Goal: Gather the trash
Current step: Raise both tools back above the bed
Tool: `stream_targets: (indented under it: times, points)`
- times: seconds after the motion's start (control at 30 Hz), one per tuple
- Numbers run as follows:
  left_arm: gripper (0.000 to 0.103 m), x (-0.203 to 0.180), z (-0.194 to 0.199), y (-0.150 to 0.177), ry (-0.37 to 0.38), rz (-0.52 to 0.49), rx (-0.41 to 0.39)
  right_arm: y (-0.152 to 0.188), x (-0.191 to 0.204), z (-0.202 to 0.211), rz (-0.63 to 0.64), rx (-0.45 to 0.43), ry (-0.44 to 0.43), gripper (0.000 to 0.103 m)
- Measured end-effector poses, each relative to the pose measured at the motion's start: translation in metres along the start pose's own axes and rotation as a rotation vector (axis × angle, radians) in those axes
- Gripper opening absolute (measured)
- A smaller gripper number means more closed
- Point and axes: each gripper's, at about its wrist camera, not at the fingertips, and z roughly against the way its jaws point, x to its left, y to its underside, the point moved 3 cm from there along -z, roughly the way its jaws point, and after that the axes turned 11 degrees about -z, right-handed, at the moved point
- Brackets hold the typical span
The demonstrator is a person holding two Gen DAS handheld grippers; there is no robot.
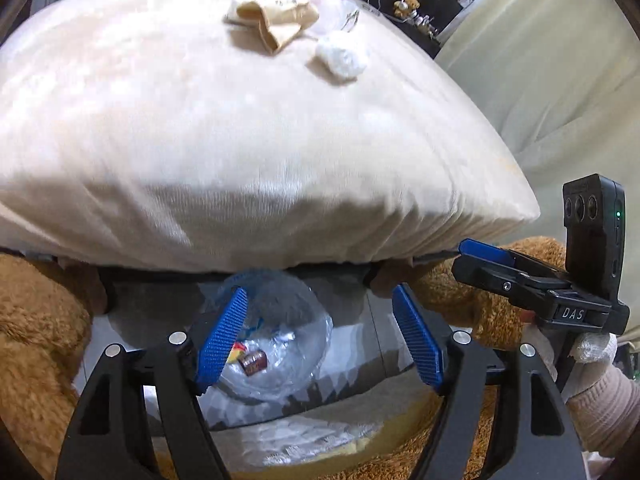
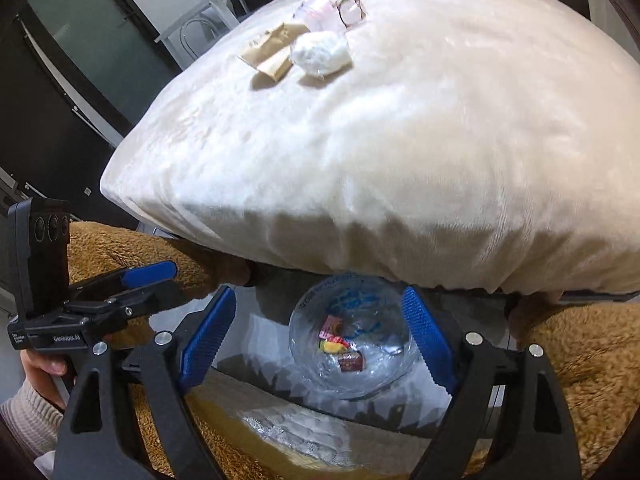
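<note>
Part done, by my judgement: candy wrappers (image 2: pixel 340 350) lie in the clear bag (image 2: pixel 354 344) below the bed (image 2: pixel 400 160). Brown paper (image 2: pixel 274 54) and a white wad (image 2: pixel 320 54) remain on the bed; left tool (image 1: pixel 318 334) and right tool (image 2: pixel 318 342) hang released, empty.

My open left claw (image 1: pixel 320 336) has clear passage down to the clear bowl (image 1: pixel 276 336) below. The cream cushion (image 1: pixel 248 140) overhangs ahead, blocking forward travel; brown plush (image 1: pixel 36 340) crowds both sides.

A home living room: cream-covered cushion (image 1: pixel 240 140), plush brown throw (image 2: pixel 592 352), teddy bear (image 1: pixel 407 5) on a shelf.
</note>
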Motion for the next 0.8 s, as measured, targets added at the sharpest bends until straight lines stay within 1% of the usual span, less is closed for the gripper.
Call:
stream_targets:
  times: [0.03, 0.07, 0.1, 0.13, 0.17, 0.23, 0.3, 0.37, 0.53, 0.7, 0.8]
  points:
    - [0.074, 0.001, 0.006, -0.003, -0.010, -0.010, -0.024, -0.003, 0.001, 0.004, 0.013, -0.020, 0.005, 0.084]
    - [0.081, 0.000, 0.012, -0.008, -0.018, -0.017, -0.049, -0.008, 0.003, 0.009, 0.026, -0.046, 0.009, 0.085]
    - [0.089, 0.000, 0.017, -0.014, -0.022, -0.020, -0.074, -0.013, 0.004, 0.015, 0.035, -0.076, 0.010, 0.095]
    - [0.090, 0.001, 0.022, -0.019, -0.020, -0.023, -0.097, -0.018, 0.006, 0.021, 0.035, -0.106, 0.008, 0.098]
    - [0.090, 0.004, 0.026, -0.025, -0.021, -0.029, -0.116, -0.024, 0.006, 0.027, 0.035, -0.137, 0.000, 0.098]
    - [0.091, 0.006, 0.033, -0.037, -0.036, -0.053, -0.146, -0.036, 0.008, 0.034, 0.034, -0.169, 0.006, 0.098]
    - [0.092, 0.008, 0.038, -0.048, -0.045, -0.069, -0.169, -0.051, 0.008, 0.035, 0.033, -0.178, 0.003, 0.098]
    - [0.096, 0.013, 0.042, -0.061, -0.053, -0.083, -0.186, -0.064, 0.009, 0.035, 0.036, -0.182, 0.002, 0.098]
    - [0.096, 0.024, 0.048, -0.093, -0.074, -0.114, -0.219, -0.089, 0.013, 0.028, 0.061, -0.185, 0.005, 0.098]
    - [0.096, 0.038, 0.043, -0.125, -0.082, -0.135, -0.226, -0.110, 0.017, 0.010, 0.075, -0.181, 0.002, 0.098]
    - [0.096, 0.047, 0.035, -0.143, -0.109, -0.164, -0.213, -0.122, 0.020, -0.001, 0.095, -0.177, 0.004, 0.098]
